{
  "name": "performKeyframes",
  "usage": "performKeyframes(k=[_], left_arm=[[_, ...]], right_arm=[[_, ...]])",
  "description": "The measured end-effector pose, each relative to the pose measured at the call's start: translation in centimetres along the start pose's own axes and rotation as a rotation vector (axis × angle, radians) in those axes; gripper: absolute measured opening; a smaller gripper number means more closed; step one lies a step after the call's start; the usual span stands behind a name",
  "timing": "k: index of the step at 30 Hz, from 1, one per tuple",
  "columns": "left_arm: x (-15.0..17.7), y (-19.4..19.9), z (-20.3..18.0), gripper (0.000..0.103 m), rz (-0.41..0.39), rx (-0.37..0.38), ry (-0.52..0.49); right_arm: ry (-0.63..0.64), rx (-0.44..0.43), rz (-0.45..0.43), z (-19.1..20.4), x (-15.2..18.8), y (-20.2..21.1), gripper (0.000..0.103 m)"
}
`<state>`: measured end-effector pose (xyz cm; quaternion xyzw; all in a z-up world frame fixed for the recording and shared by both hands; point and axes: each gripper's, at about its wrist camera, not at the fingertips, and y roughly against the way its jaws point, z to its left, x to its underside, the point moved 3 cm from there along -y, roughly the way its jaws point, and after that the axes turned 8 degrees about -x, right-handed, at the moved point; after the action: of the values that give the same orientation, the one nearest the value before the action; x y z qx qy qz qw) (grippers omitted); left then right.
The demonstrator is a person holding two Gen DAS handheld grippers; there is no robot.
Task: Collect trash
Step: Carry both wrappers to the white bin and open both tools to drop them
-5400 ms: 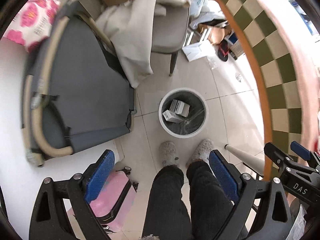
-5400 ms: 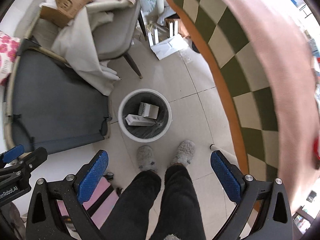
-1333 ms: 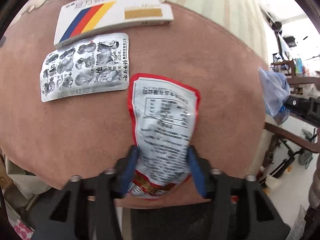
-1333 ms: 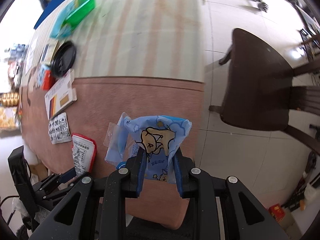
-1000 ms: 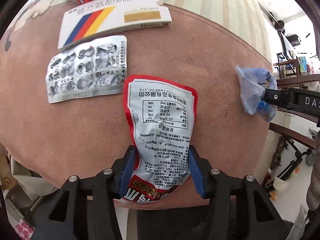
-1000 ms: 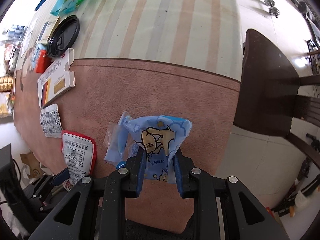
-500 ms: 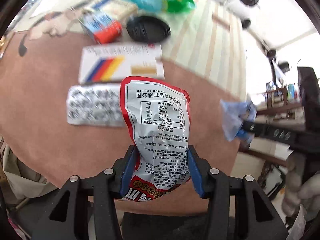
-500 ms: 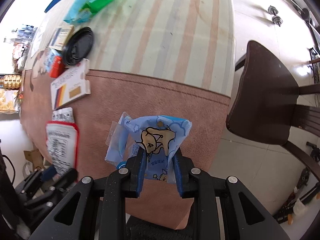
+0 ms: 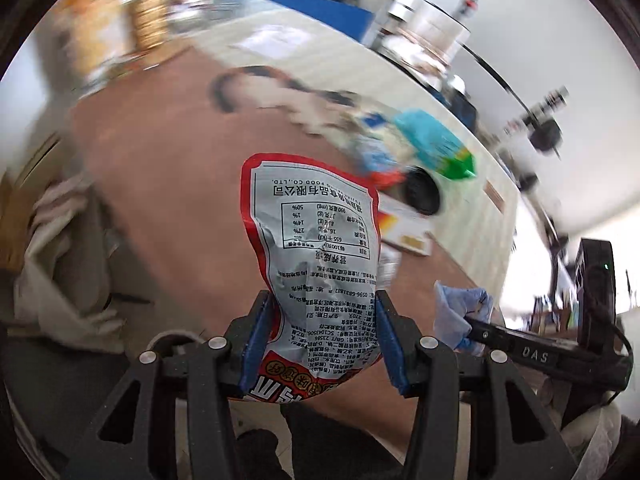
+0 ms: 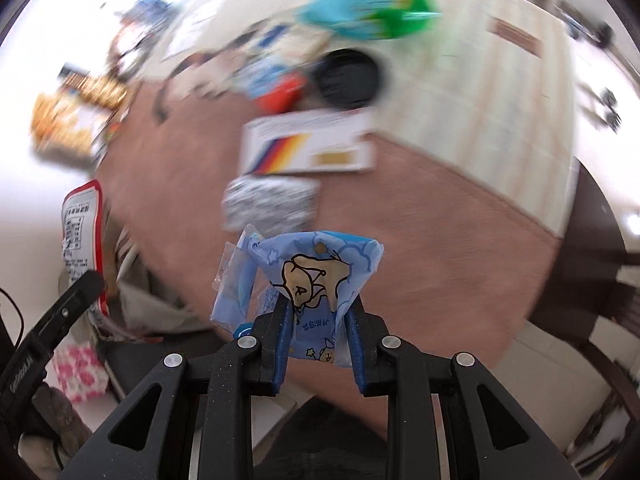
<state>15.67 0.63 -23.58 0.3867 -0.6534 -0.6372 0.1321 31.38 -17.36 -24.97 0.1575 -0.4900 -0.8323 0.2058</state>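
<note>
My left gripper [image 9: 320, 332] is shut on a silver snack bag with a red border [image 9: 320, 248], held up in the air above the brown table mat [image 9: 160, 168]. The bag also shows at the left of the right wrist view [image 10: 80, 232]. My right gripper [image 10: 318, 328] is shut on a small blue cartoon wrapper [image 10: 316, 268], lifted off the table. The wrapper and right gripper show at the right of the left wrist view [image 9: 460, 316]. The trash bin is out of view.
On the table lie a white medicine box with coloured stripes [image 10: 308, 148], a silver blister pack [image 10: 272, 200], a black lid [image 10: 346, 78], a red and blue box [image 10: 276, 88] and a teal-green packet [image 10: 372, 8]. A dark chair [image 10: 600, 240] stands right.
Both grippers have lifted their wrappers off the table and swung away from it, tilting upward. The views are now motion-blurred. Both grips are unchanged.
</note>
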Motion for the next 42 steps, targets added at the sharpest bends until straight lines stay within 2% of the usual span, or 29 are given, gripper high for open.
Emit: performKeyframes(k=[5,8,11,15,19,22,25,27,28,30,31,33,36,38,42], left_arm=[[3.4,0.6,11.2,0.047,0.035,-0.045,0.164],[6.7,-1.0,17.8,0.047,0.089,-0.062,0.265],[10.1,-4.5,23.6,0.047,0.158,-0.07,0.366],[14.8,-12.3,30.0,0.048,0.264,-0.041,0.503],[19.7,-22.8,34.6,0.051,0.37,0.02,0.609],[22.8,-29.7,37.0,0.052,0.421,0.051,0.651],[25.3,-34.3,38.9,0.062,0.428,0.022,0.648],[26.9,-36.8,40.0,0.094,0.432,0.012,0.669],[27.4,-37.6,40.4,0.097,0.429,0.009,0.675],[28.2,-38.3,40.7,0.097,0.435,-0.007,0.674],[28.7,-38.7,41.0,0.097,0.438,-0.032,0.67],[29.2,-38.4,41.2,0.097,0.421,-0.081,0.662],[30.0,-37.6,41.7,0.097,0.388,-0.189,0.638],[30.3,-36.7,41.9,0.097,0.375,-0.264,0.612],[30.5,-35.1,42.1,0.097,0.367,-0.363,0.565]], right_arm=[[0.125,-0.054,0.085,9.0,5.1,-5.1,0.027],[0.194,-0.055,0.152,13.1,9.3,-9.8,0.027],[0.236,-0.039,0.224,15.9,12.9,-16.0,0.027],[0.271,0.005,0.305,17.0,16.4,-25.7,0.027],[0.284,0.052,0.377,15.0,18.8,-36.6,0.027],[0.289,0.056,0.444,13.0,19.8,-44.1,0.027],[0.297,0.029,0.519,10.9,20.7,-51.3,0.031],[0.3,0.026,0.56,9.3,21.3,-55.6,0.047],[0.297,0.031,0.575,8.8,21.8,-57.1,0.052],[0.272,0.036,0.605,7.5,22.4,-60.1,0.068],[0.263,0.038,0.623,6.9,22.7,-61.5,0.073],[0.27,0.061,0.619,6.1,22.9,-62.5,0.088],[0.321,0.095,0.575,6.0,23.0,-62.5,0.098],[0.38,0.165,0.541,6.2,23.3,-62.1,0.1],[0.527,0.28,0.492,7.9,23.9,-61.0,0.1]])
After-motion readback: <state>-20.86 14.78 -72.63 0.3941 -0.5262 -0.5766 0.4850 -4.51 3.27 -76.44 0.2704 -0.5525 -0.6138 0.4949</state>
